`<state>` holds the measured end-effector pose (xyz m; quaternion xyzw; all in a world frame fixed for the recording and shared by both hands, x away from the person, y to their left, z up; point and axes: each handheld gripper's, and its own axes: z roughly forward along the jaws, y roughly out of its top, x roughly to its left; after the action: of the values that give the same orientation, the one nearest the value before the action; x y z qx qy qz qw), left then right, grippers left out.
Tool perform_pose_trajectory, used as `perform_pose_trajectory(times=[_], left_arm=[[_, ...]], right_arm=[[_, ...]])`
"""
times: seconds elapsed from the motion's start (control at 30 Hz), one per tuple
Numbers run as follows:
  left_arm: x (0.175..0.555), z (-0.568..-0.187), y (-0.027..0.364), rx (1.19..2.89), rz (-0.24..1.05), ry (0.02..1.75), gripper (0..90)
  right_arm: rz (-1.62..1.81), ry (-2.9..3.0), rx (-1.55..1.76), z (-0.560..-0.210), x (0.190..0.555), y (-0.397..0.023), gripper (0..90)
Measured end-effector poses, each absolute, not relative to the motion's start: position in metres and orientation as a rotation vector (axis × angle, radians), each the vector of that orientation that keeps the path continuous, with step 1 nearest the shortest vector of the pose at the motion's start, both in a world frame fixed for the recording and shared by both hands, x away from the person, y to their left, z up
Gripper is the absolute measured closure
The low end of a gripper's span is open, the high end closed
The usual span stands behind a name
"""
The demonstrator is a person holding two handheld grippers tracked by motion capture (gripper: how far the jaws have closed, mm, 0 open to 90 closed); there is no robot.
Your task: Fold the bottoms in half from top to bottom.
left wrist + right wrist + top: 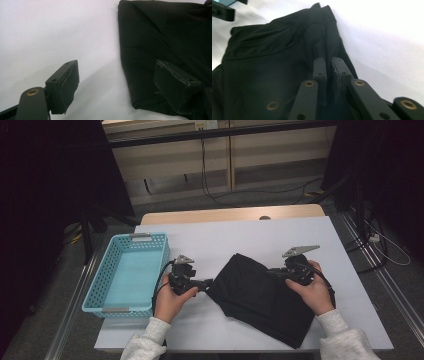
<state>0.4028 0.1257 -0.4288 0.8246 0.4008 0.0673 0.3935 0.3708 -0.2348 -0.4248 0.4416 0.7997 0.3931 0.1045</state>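
Pinching a fold of the black garment (260, 295) in the clamped right gripper (329, 75) near the table's (240, 232) right edge, left gripper (117, 85) spread wide astride the cloth's left corner, likely to fold it for the blue basket (129, 272) at the left edge

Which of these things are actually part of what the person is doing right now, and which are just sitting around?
In use:
- black garment, folded on the table
- right gripper, shut on the garment's edge
- left gripper, open at the garment's other edge

Just there:
- blue basket, nothing in it
- white table
- cables on the floor
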Motion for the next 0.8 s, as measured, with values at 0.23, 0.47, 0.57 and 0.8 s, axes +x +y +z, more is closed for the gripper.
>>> perform_pose_trajectory(times=[0.23, 0.47, 0.57, 0.8], left_arm=[[0.403, -0.428, 0.126, 2.094, 0.173, 1.023, 20.3], [0.402, -0.427, 0.127, 2.114, 0.175, 1.019, 19.0], [0.402, -0.427, 0.127, 2.113, 0.175, 1.017, 18.8], [0.402, -0.425, 0.126, 2.103, 0.183, 1.018, 18.6]], right_arm=[[1.162, 2.361, 1.291, -0.424, 0.363, -0.237, 82.6], [1.183, 2.351, 1.305, -0.423, 0.357, -0.245, 82.6], [1.197, 2.349, 1.300, -0.423, 0.355, -0.249, 82.6], [1.176, 2.357, 1.302, -0.425, 0.353, -0.251, 82.6]])
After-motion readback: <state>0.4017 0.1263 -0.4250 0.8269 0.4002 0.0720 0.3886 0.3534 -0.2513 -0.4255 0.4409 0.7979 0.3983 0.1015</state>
